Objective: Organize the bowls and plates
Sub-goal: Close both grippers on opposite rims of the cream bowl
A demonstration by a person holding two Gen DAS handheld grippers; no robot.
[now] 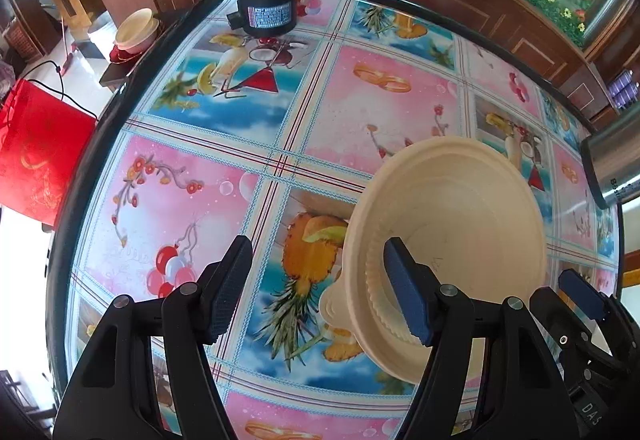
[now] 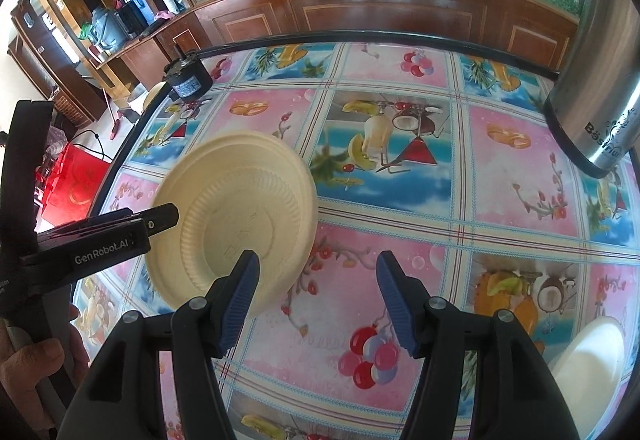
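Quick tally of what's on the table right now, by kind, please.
Cream dishes: 1 (possibly nested pieces, cannot tell)
White bowls: 1
Black motors: 1
Steel containers: 1
Total: 4

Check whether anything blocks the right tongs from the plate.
Nothing visible does. The tilted plate is just ahead-left of the open right tongs, partly behind their left finger. The left tongs, also open, are at its opposite rim.

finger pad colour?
Blue ribbed pads on black fingers; clearest in the right wrist view.
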